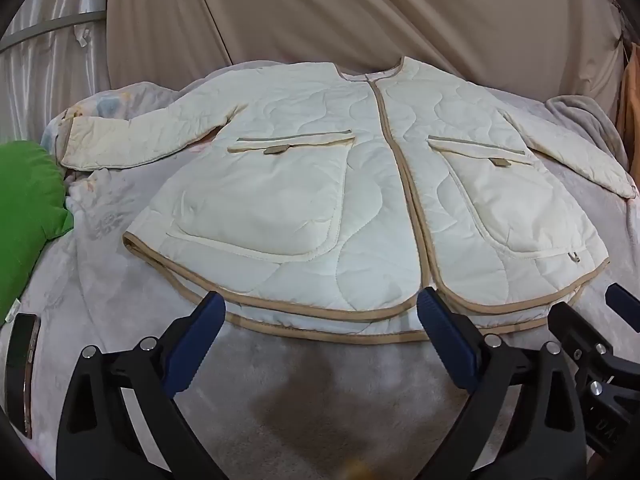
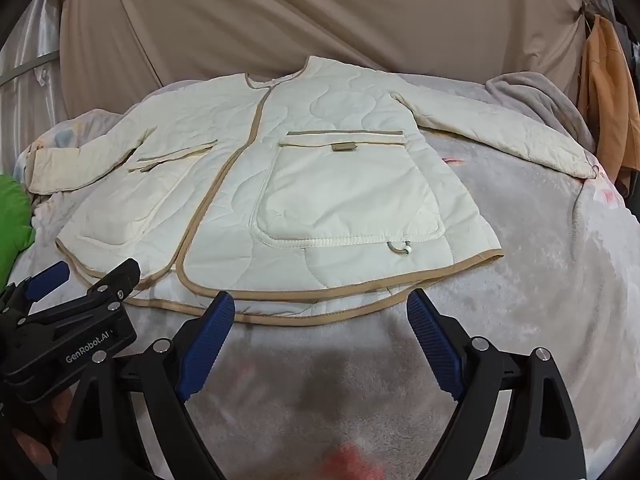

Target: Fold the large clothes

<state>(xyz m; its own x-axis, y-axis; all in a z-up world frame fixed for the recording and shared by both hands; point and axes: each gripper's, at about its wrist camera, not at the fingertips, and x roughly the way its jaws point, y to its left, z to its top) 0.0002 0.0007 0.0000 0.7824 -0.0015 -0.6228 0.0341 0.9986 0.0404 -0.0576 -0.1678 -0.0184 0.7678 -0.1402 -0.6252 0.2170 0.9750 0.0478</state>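
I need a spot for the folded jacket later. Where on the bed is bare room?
Bare blanket lies on the right, bordered by the jacket hem and its right sleeve. A narrower strip runs between the hem and both open grippers. The left is crowded: green cushion, phone, left sleeve.

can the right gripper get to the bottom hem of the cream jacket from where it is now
Probably yes. The right gripper is open and empty, its fingers just short of the jacket's tan-trimmed hem. Only bare grey blanket lies between them, and the left gripper sits off to the side.
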